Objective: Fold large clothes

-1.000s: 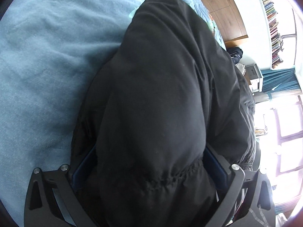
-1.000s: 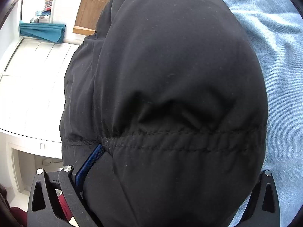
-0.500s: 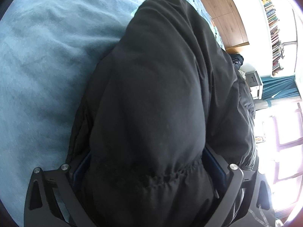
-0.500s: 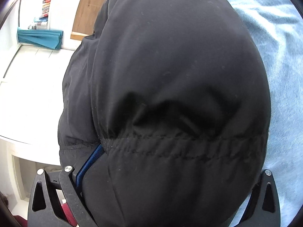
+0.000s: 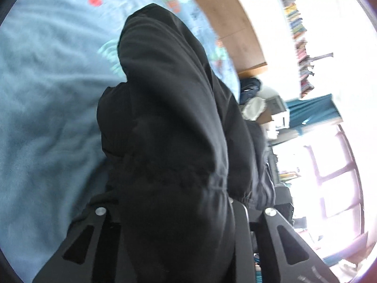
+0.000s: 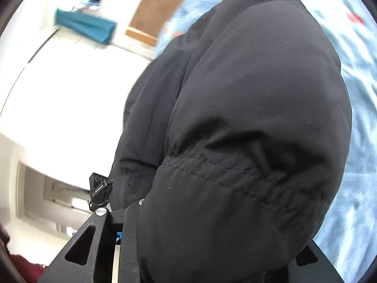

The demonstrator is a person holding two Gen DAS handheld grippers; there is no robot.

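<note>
Two grippers, left gripper [image 5: 174, 214] and right gripper [image 6: 212, 214], each clamp the gathered hem of the puffy black padded jacket [image 6: 254, 108] lifted above the light blue bedspread [image 5: 44, 108], which looks soft, bulky, slippery, best gripped at stitched seams

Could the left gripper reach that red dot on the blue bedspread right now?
Probably not: the left gripper is shut on the black jacket, whose bulk hangs between it and the red dot on the bedspread.
</note>
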